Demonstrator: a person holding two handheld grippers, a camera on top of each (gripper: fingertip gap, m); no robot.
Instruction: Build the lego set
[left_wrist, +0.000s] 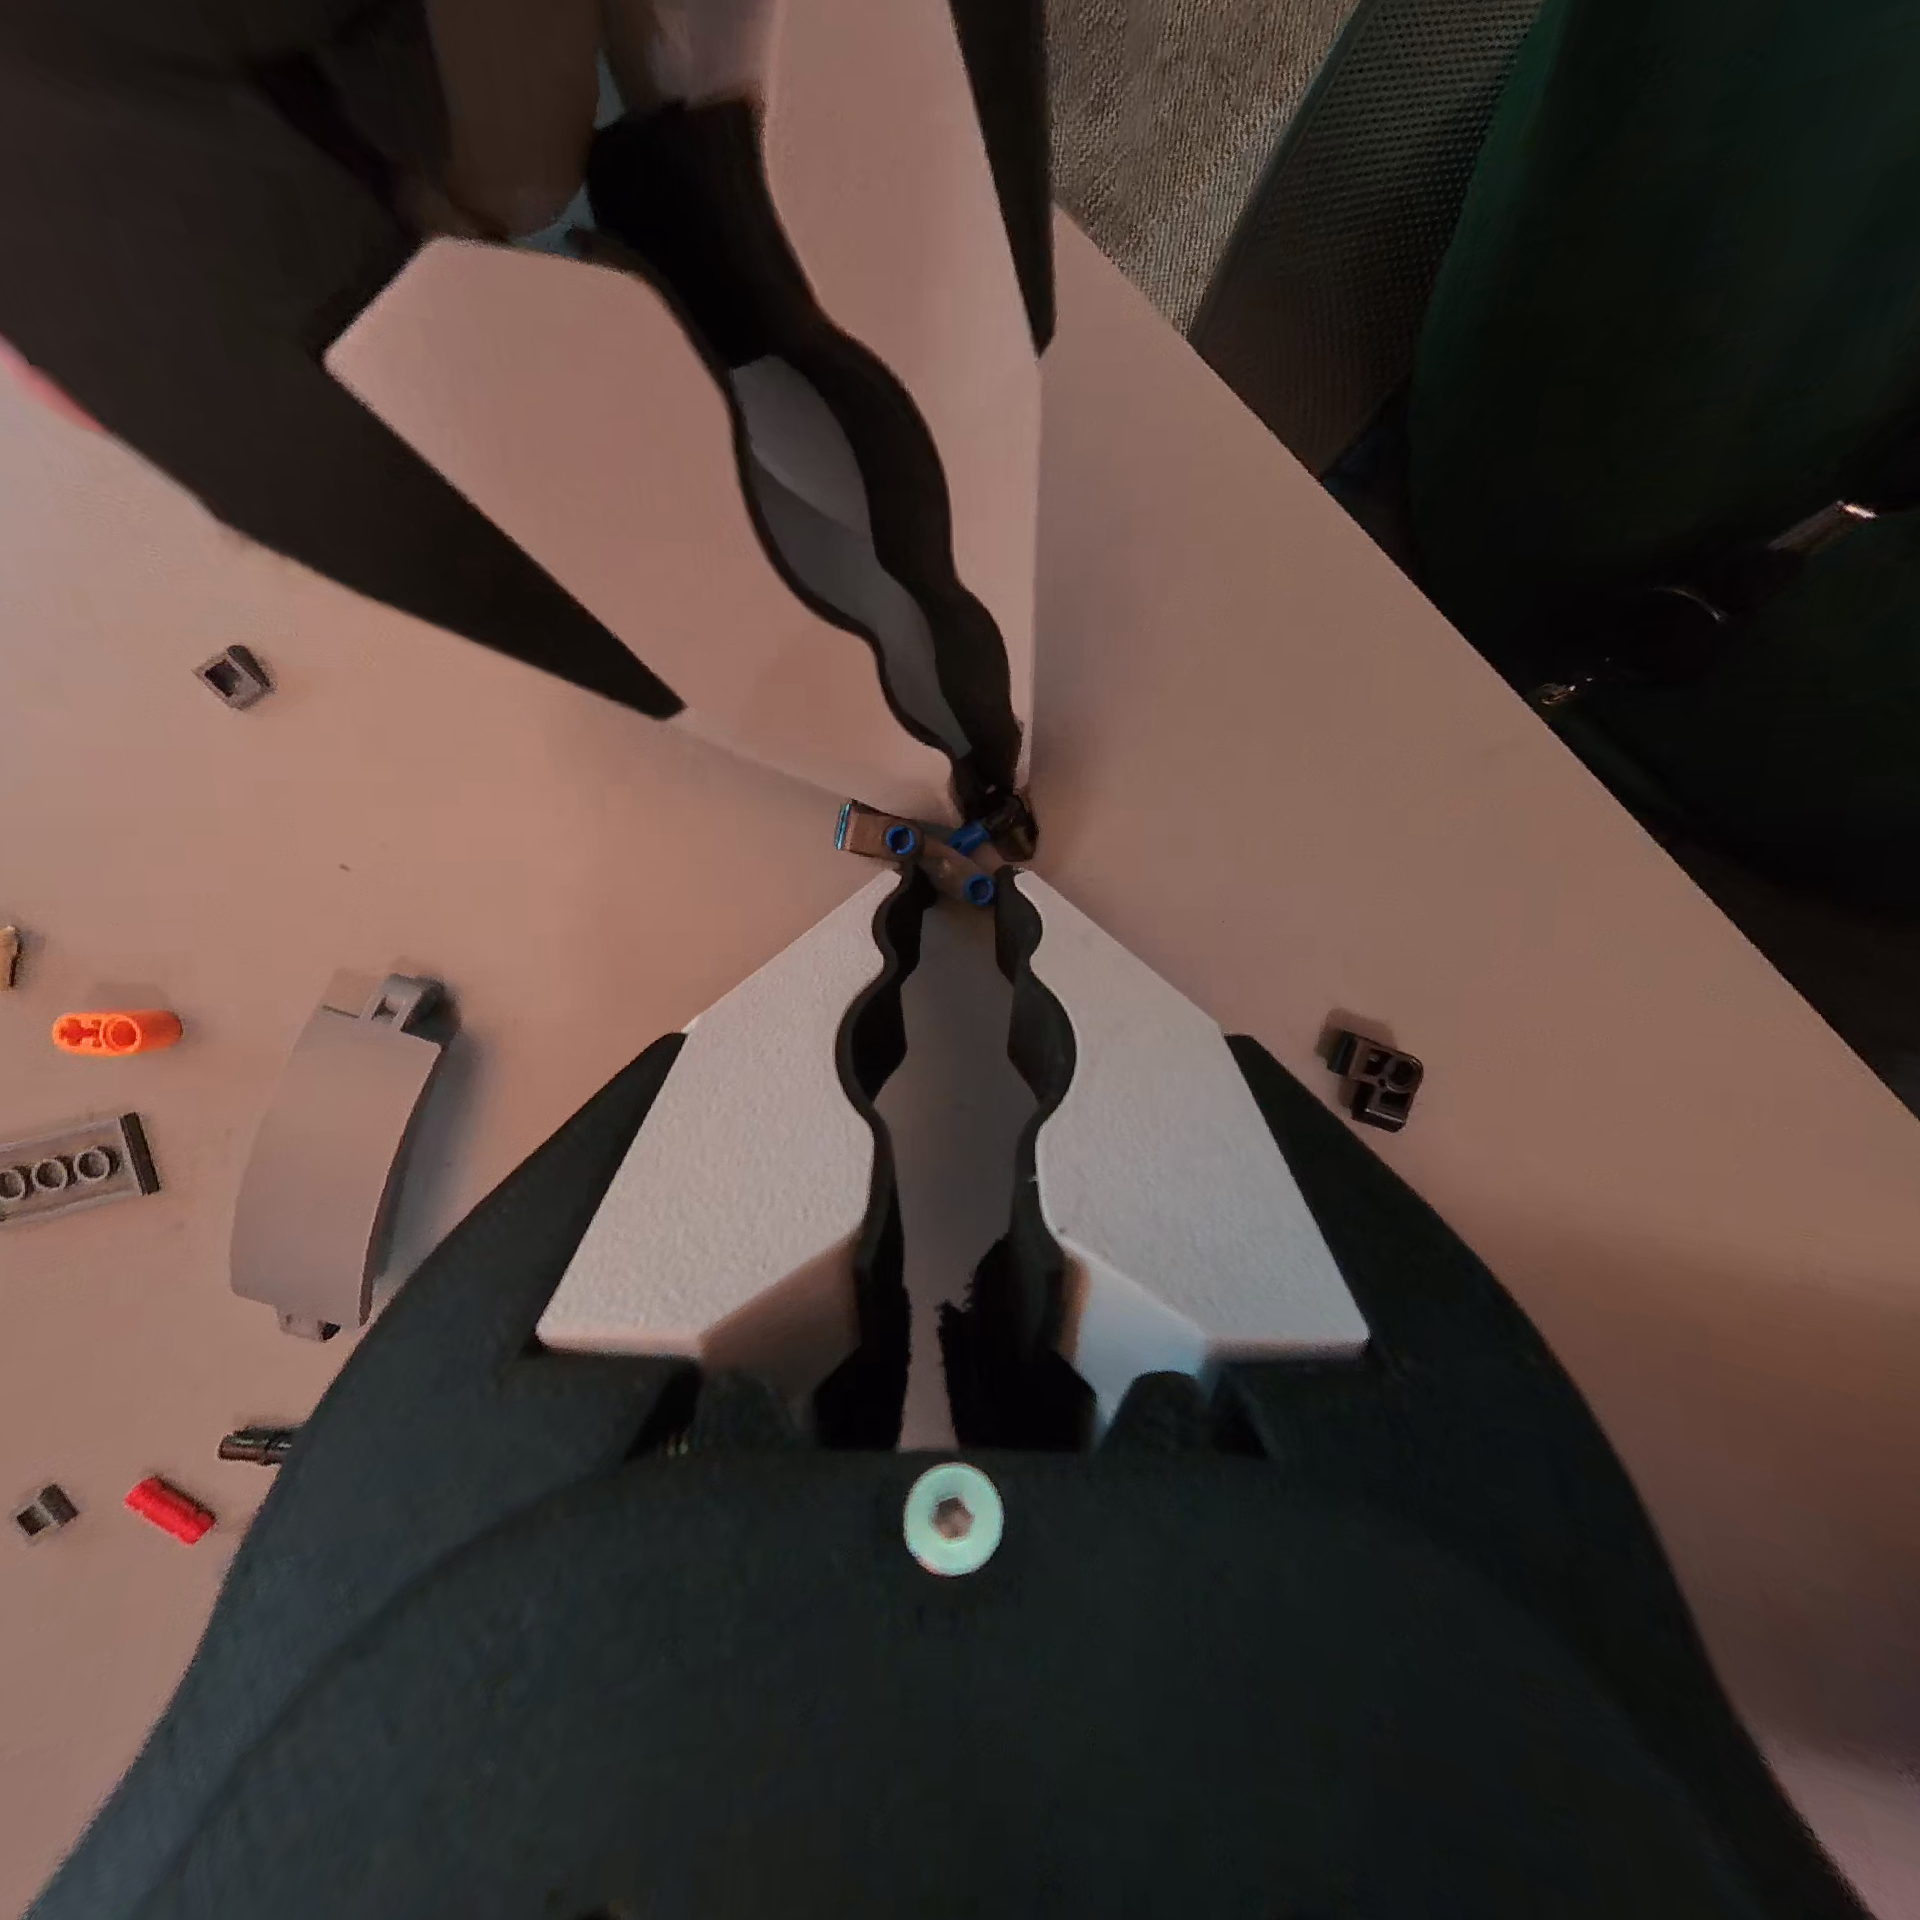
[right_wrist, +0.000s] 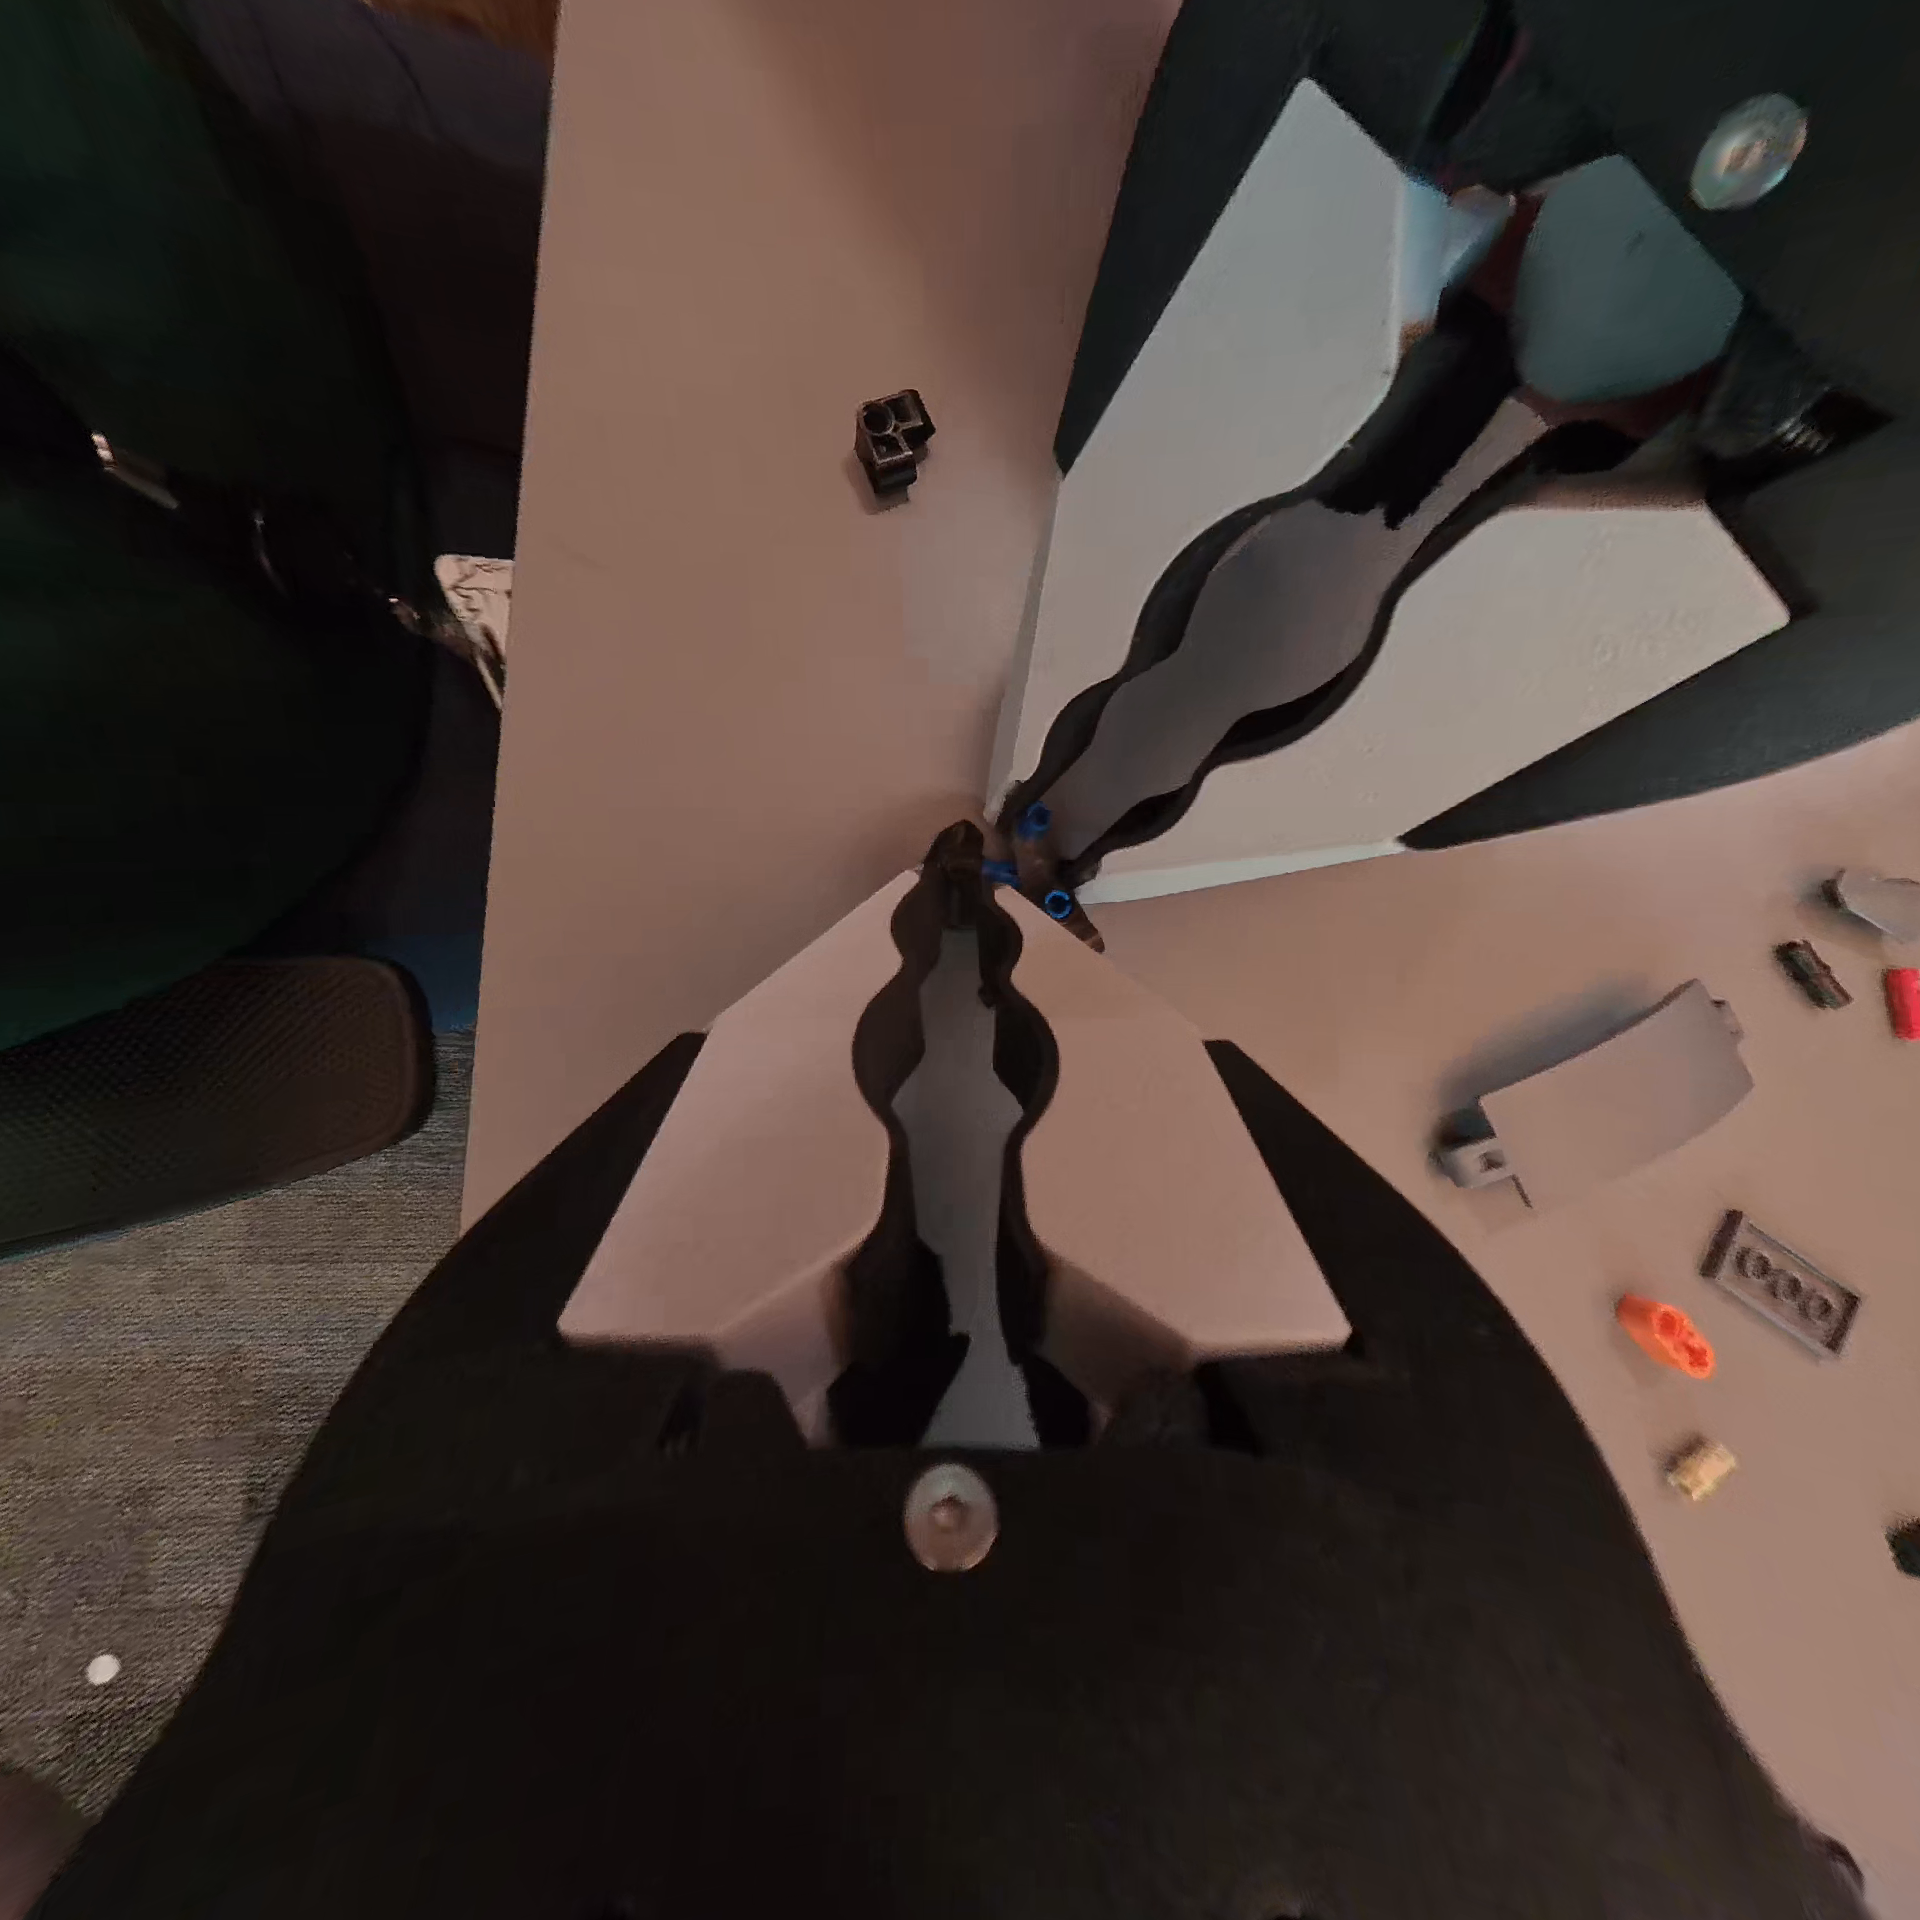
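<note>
My left gripper (left_wrist: 956, 883) is shut on a small grey beam (left_wrist: 868, 831) that carries blue pins (left_wrist: 902, 837). My right gripper (right_wrist: 961, 883) is shut on a small black piece (right_wrist: 958, 847). The two grippers meet tip to tip just above the table. The black piece sits against one blue pin (right_wrist: 1000, 871) of the beam. In the left wrist view the right gripper (left_wrist: 992, 805) comes in from above. In the right wrist view the left gripper (right_wrist: 1049, 847) comes in from the upper right. How the pieces join is hidden by the fingertips.
Loose parts lie on the table: a grey curved panel (left_wrist: 332, 1153), a grey studded plate (left_wrist: 73, 1169), an orange connector (left_wrist: 114, 1032), a red pin (left_wrist: 169, 1509), a black connector (left_wrist: 1371, 1075) and a tan piece (right_wrist: 1701, 1468). The table edge (right_wrist: 499, 935) and a chair (right_wrist: 208, 1091) are close by. My two grippers' fingertips are within a few centimetres of each other. My left tips are roughly 8 centimetres from the black connector (left_wrist: 1371, 1075). It is also in sight in the right wrist view (right_wrist: 899, 437).
</note>
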